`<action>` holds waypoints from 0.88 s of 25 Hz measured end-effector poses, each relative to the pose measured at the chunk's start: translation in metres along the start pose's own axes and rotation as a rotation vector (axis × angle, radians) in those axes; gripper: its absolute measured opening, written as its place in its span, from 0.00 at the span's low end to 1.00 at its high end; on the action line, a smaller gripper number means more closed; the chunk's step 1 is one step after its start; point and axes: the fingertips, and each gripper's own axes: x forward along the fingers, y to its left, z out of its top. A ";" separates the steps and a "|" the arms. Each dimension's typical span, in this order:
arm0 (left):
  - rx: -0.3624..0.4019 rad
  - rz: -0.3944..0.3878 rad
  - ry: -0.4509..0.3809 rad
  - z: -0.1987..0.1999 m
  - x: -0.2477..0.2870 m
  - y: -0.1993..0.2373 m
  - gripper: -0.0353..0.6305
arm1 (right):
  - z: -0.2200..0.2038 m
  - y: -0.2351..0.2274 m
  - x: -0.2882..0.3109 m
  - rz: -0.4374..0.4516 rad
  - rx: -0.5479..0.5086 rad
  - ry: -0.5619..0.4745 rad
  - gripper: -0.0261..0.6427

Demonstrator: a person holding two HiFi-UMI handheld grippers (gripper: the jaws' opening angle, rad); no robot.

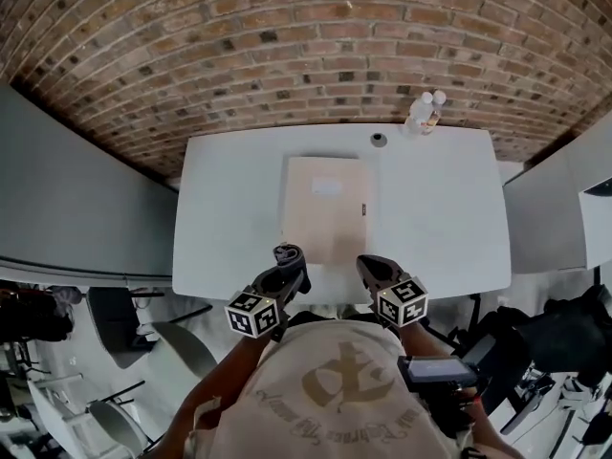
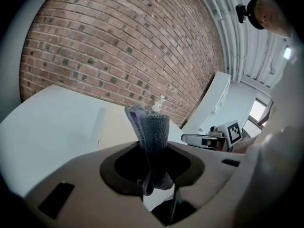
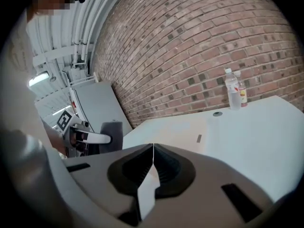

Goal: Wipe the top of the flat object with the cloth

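The wide white bench (image 1: 225, 199) stood before you against the red brick wall (image 1: 287, 46). The pale beige, rectangular flat object (image 1: 325, 204) lay at its middle, reaching almost to the near edge.

Your left tool (image 1: 287, 255) was at the near left corner of the flat object, its jaws clamped on a folded grey terry cloth (image 2: 155, 129) that stuck up past the tips. Your right tool (image 1: 369, 263) was at the near right corner with its jaws pressed together and nothing between them. Two clear plastic bottles (image 1: 426, 112) stood well apart at the far edge.

You looked to be at the approach step: the cloth was gripped and brought to the flat object, but no view showed it lying on the surface, and wiping did not seem to have begun. Next, you needed to tip the left tool down until the cloth lay flat on the top, then sweep it across. The right tool could steady an edge if the object slid.
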 end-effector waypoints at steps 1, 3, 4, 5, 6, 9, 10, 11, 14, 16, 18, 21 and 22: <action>-0.003 0.021 0.003 0.005 0.003 0.005 0.25 | 0.005 -0.002 0.007 0.019 -0.014 0.006 0.07; -0.003 0.072 0.005 0.015 0.010 0.014 0.25 | 0.012 -0.007 0.019 0.051 -0.031 0.015 0.07; 0.001 0.097 0.004 0.020 0.013 0.017 0.25 | 0.015 -0.012 0.024 0.061 -0.034 0.018 0.07; 0.007 0.119 0.003 0.025 0.017 0.019 0.25 | 0.017 -0.018 0.029 0.065 -0.036 0.022 0.07; 0.016 0.137 0.002 0.030 0.021 0.021 0.25 | 0.018 -0.024 0.033 0.065 -0.037 0.027 0.07; 0.030 0.154 0.006 0.040 0.029 0.028 0.25 | 0.017 -0.041 0.047 0.041 -0.044 0.051 0.07; 0.027 0.147 0.011 0.042 0.031 0.029 0.25 | 0.016 -0.045 0.051 0.031 -0.047 0.059 0.07; 0.024 0.140 0.015 0.045 0.034 0.032 0.25 | 0.016 -0.049 0.055 0.020 -0.052 0.067 0.07; 0.041 0.129 0.018 0.064 0.045 0.041 0.25 | 0.018 -0.062 0.066 -0.018 -0.059 0.084 0.07; 0.067 0.116 0.017 0.081 0.054 0.047 0.25 | 0.017 -0.071 0.072 -0.055 -0.057 0.098 0.07; 0.091 0.092 0.019 0.099 0.065 0.051 0.25 | 0.015 -0.079 0.076 -0.099 -0.054 0.115 0.07; 0.131 0.051 0.040 0.124 0.084 0.057 0.25 | 0.016 -0.093 0.083 -0.171 -0.034 0.139 0.07; 0.150 0.038 0.050 0.130 0.091 0.057 0.25 | 0.016 -0.098 0.085 -0.192 -0.023 0.146 0.07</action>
